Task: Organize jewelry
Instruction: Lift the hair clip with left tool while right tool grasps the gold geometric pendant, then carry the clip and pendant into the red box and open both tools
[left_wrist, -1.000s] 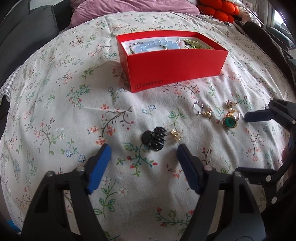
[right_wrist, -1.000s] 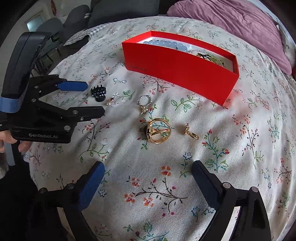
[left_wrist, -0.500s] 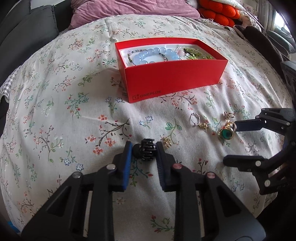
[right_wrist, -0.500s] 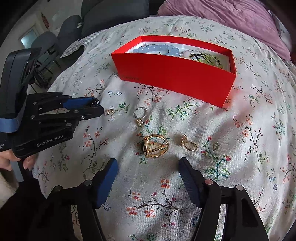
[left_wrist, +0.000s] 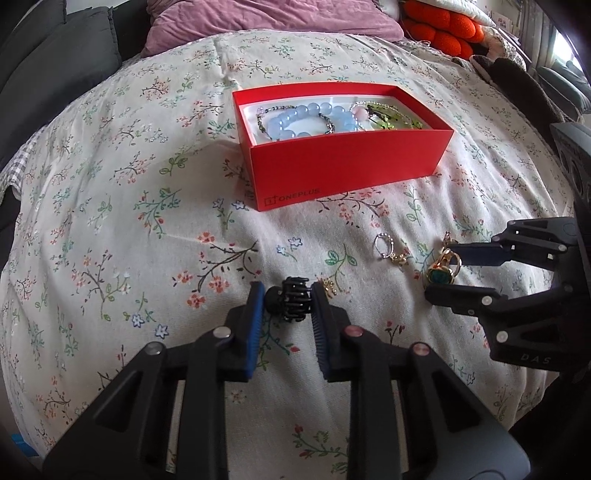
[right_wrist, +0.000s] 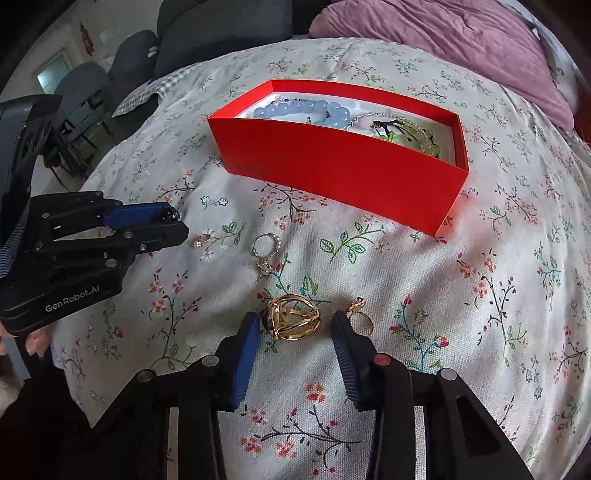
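Note:
My left gripper (left_wrist: 286, 300) is shut on a small black claw hair clip (left_wrist: 290, 304), which rests on the flowered cloth. My right gripper (right_wrist: 295, 326) points down over a large gold ring with a green stone (right_wrist: 293, 321). Its jaws are closing around the ring; the left pad is at the stone and a gap shows on the right side. The open red box (left_wrist: 347, 173) stands behind, with a blue bead bracelet (left_wrist: 306, 118) and a green bracelet (left_wrist: 391, 120) inside. From the left wrist view the gold ring (left_wrist: 441, 271) lies between the right gripper's fingers.
Loose on the cloth lie a silver ring with a gold charm (right_wrist: 266, 247), a small gold stud (right_wrist: 201, 240) beside the left gripper, and a small gold ring (right_wrist: 360, 314) by my right finger. A purple pillow (right_wrist: 461, 48) lies behind the box.
The left jaws shut on the black clip and have held still since. The right gripper moved in over the gold ring and its jaws narrowed around it.

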